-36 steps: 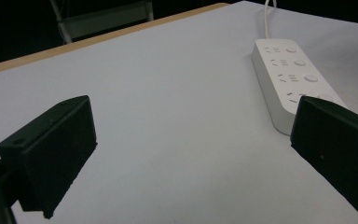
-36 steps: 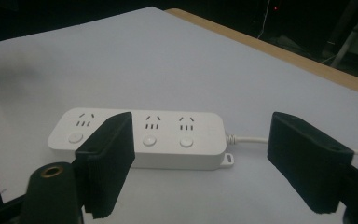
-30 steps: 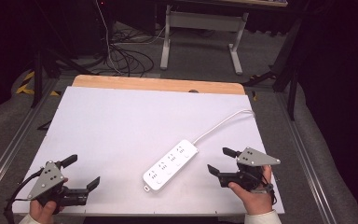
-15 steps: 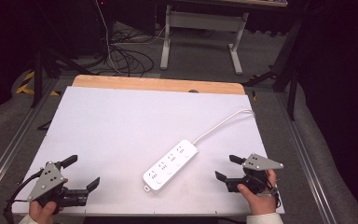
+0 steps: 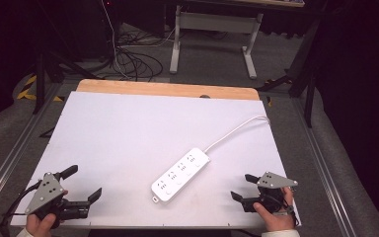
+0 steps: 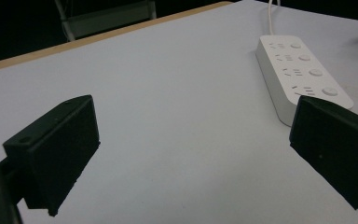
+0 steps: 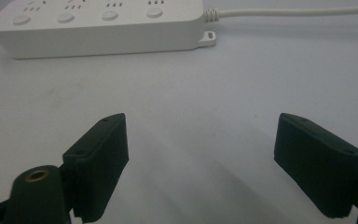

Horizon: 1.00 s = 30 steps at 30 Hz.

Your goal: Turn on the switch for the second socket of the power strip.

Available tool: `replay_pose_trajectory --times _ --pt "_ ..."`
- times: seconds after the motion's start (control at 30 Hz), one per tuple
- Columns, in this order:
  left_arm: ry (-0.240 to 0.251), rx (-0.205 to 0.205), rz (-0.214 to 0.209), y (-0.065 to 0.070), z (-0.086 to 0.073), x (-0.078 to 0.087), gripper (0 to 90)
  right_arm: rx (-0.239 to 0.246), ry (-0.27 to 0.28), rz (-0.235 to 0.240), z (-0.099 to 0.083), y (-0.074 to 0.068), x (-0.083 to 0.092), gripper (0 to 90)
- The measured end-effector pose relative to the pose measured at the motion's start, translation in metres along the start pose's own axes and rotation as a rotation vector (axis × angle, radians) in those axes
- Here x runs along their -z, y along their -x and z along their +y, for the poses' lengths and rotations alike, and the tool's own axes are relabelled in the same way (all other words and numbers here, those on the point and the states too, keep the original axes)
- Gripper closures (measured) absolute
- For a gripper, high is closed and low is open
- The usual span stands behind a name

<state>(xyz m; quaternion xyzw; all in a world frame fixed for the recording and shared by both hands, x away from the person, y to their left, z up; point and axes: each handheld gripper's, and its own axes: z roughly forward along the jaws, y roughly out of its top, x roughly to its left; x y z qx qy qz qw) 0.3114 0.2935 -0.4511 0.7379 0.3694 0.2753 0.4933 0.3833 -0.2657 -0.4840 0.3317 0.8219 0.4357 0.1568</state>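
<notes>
We see a white power strip (image 5: pixel 180 177) lying flat on the tabletop (image 5: pixel 128 133), set diagonally in the near half, between the two grippers and apart from both. It is a long, slim bar of smooth, matte plastic with rounded corners. Its top face carries four socket groups in a row, each paired with a round button, plainest in the left gripper view (image 6: pixel 303 70). A small mounting tab sticks out beside the moulded strain relief where the cord leaves the body, as the right gripper view (image 7: pixel 102 23) shows. The round white cord (image 5: pixel 237 129) curves away toward the far right edge of the tabletop.

The tabletop has a plain, pale, matte surface, perhaps a sheet laid over a board, with a strip of light wood along its far edge.

The left gripper (image 5: pixel 81 185) rests at the near left corner, its black, blocky fingers (image 6: pixel 58 154) spread wide and holding nothing. The right gripper (image 5: pixel 244 188) sits at the near right, its fingers (image 7: pixel 100 163) likewise parted and empty. Each carries a grey three-cornered plate.
</notes>
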Motion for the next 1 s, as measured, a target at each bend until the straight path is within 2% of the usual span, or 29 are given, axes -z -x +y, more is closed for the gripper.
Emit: replay_pose_trajectory --times 0.13,0.27,0.43,0.5,0.6,0.7,0.77,0.9,1.0 --pt "-0.004 0.000 0.007 0.000 -0.003 0.001 1.8 -0.011 -0.010 0.014 -0.003 -0.001 -0.002 18.4" --pt "-0.004 -0.009 0.007 -0.001 -0.002 -0.002 1.8 0.002 -0.007 0.006 -0.002 -0.002 -0.003 18.5" --pt "0.008 -0.020 0.031 0.002 0.000 -0.003 2.1 0.040 0.072 -0.015 0.003 -0.003 0.006 20.7" --pt "0.010 -0.033 0.029 0.003 0.001 -0.001 1.7 0.045 0.081 -0.012 0.004 -0.004 0.008 21.3" --pt "0.011 -0.007 0.016 0.001 0.001 0.000 1.7 0.057 0.073 -0.017 0.004 -0.004 0.008 21.7" --pt "0.015 0.011 0.008 -0.002 0.001 0.000 1.8 0.060 0.101 -0.016 0.006 -0.006 0.012 27.6" --pt "0.019 0.019 0.010 -0.002 0.001 0.000 1.8 0.054 0.120 -0.008 0.007 -0.007 0.015 27.7" --pt "0.020 0.014 0.004 -0.001 0.002 0.001 1.7 0.071 0.125 -0.027 0.008 -0.008 0.016 27.1" --pt "0.012 -0.004 0.020 0.000 0.001 -0.001 1.7 0.098 0.119 -0.069 0.008 -0.009 0.015 25.5"
